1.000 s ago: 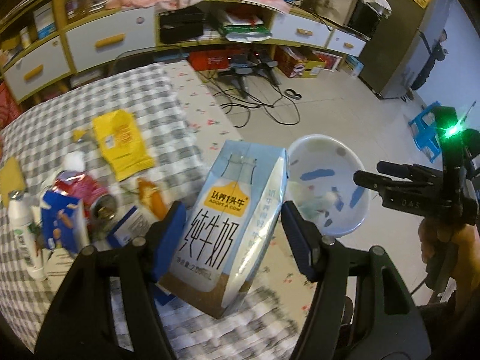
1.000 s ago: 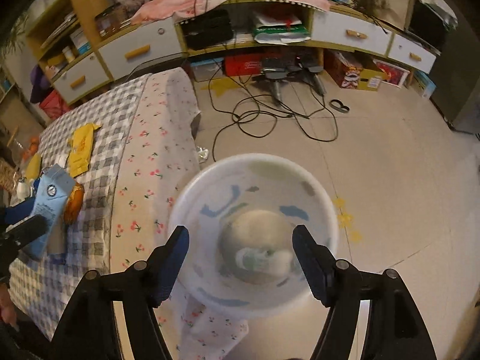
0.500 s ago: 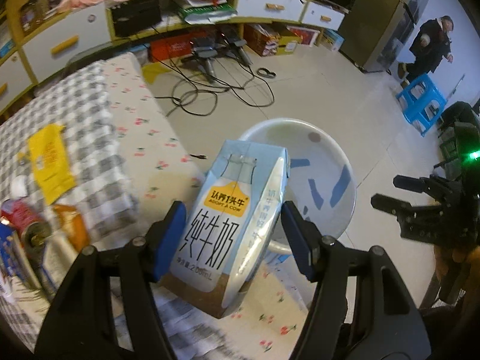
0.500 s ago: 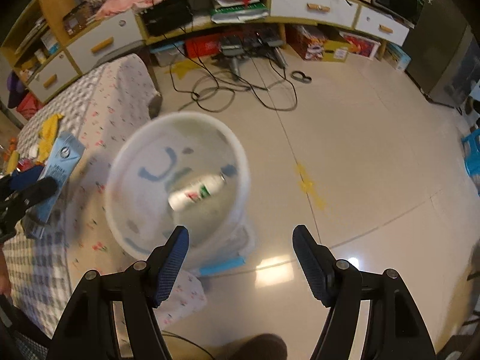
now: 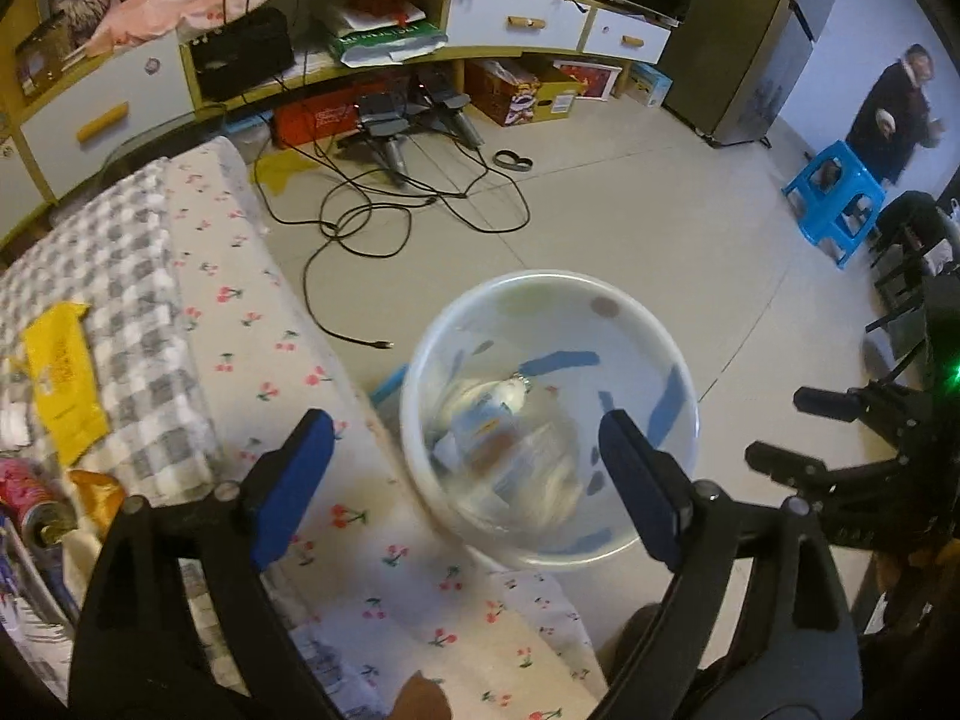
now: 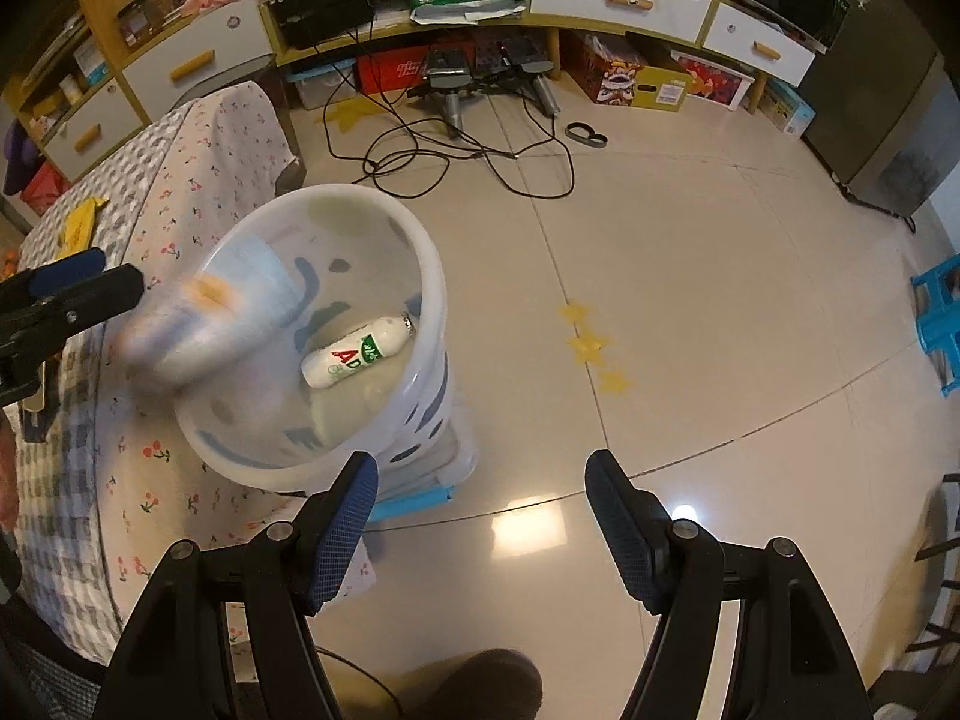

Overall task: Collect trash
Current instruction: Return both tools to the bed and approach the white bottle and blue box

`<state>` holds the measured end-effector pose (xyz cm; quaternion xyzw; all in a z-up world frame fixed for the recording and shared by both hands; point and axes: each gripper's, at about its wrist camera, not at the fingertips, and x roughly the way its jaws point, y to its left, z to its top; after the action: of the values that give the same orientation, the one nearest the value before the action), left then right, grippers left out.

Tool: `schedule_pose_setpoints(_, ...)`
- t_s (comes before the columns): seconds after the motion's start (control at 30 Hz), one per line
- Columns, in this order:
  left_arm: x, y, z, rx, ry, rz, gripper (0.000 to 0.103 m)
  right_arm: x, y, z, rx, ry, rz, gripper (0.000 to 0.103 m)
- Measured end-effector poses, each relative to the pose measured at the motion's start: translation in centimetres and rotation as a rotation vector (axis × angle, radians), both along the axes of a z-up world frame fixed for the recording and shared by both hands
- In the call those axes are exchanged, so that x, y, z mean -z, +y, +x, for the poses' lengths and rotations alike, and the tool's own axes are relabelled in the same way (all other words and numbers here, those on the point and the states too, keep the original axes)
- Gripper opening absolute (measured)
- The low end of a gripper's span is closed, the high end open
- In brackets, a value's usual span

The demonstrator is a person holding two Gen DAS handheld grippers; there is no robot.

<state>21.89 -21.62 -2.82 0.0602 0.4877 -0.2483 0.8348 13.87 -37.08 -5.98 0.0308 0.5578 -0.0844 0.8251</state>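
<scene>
Milk carton (image 6: 204, 318) is a pale blue blur tumbling over the rim of the white bin (image 5: 414, 360), free of any grip. Up above it the left gripper (image 5: 462, 480) has its blue-padded fingers (image 5: 288, 474) spreading apart right now, with nothing pressed between them, only the bin's mouth showing in the gap. Down at the bottom of the bin lies a small white bottle (image 6: 357, 351) with red and green lettering, resting on its side. The bin stands on the tiled floor (image 6: 690, 300), tight against the edge of the tabletop (image 5: 252, 324), which wears a cherry-print cloth and a grey checked one. Over on that checked cloth a yellow packet (image 5: 60, 378) lies flat, and a red can (image 5: 30, 498) sits near the left edge of the view, well apart from the bin. The right gripper (image 6: 480, 522) hangs over the bare floor just beside the bin, its fingers (image 6: 339, 531) spread wide and grasping nothing. Black cables (image 5: 384, 222) trail across the floor behind, a blue stool (image 5: 834, 204) stands far right, and a person in dark clothes (image 5: 894, 114) stands beyond it.
</scene>
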Motion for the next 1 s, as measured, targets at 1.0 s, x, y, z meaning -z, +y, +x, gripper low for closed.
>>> schedule_pose_setpoints(1.0,-2.3,21.7,-4.8,-0.366,-0.076,0.064,0.102,-2.6,16.0,3.8,-0.262,-0.069,-0.028,0.078)
